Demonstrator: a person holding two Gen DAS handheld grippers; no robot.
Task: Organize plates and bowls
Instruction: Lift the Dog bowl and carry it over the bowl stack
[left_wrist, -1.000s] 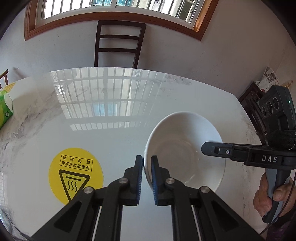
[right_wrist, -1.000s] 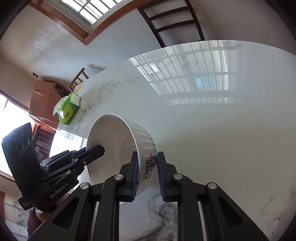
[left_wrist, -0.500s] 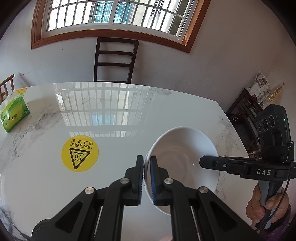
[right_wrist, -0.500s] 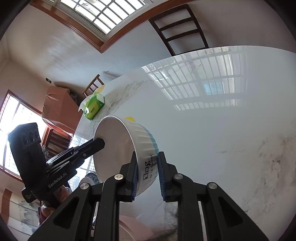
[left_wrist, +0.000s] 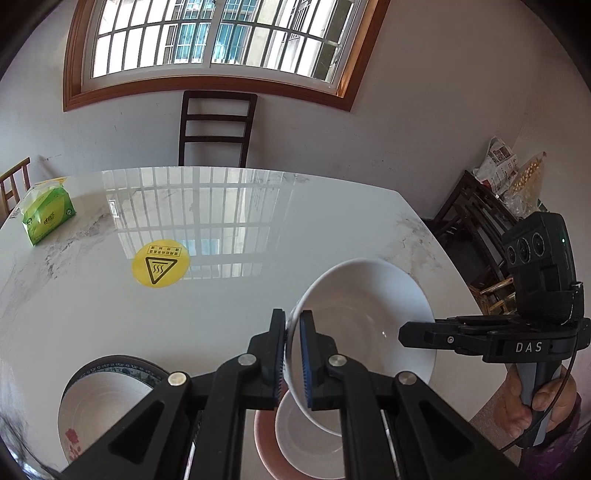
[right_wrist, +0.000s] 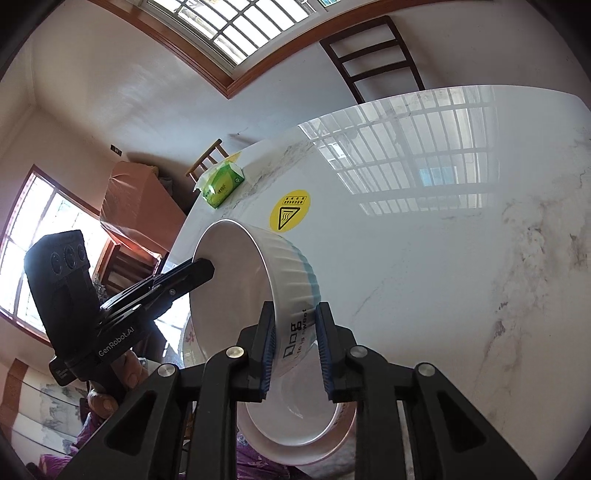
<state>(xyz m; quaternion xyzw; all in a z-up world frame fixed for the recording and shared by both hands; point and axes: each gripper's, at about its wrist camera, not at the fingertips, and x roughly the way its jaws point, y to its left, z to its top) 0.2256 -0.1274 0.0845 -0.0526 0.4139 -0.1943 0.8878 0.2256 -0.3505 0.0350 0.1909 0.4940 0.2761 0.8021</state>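
Both grippers hold one white ribbed bowl (left_wrist: 364, 317) in the air, tilted. My left gripper (left_wrist: 292, 354) is shut on its near rim. My right gripper (right_wrist: 294, 347) is shut on the opposite rim, over the printed lettering on the bowl (right_wrist: 258, 295). Below the bowl, a pink-rimmed plate (left_wrist: 269, 443) with a white dish on it sits at the table's near edge; it also shows in the right wrist view (right_wrist: 295, 443). A bowl with a dark patterned rim (left_wrist: 107, 387) stands to the left of the plate.
The white marble table (left_wrist: 221, 229) carries a yellow hot-surface sticker (left_wrist: 160, 264) and a green tissue pack (left_wrist: 46, 216) at the far left. A dark wooden chair (left_wrist: 216, 129) stands behind the table. Dark furniture (left_wrist: 476, 229) lies to the right.
Both grippers have lifted the white bowl and drawn it back toward the near edge. The pink-rimmed plate and the patterned bowl have come into view below.
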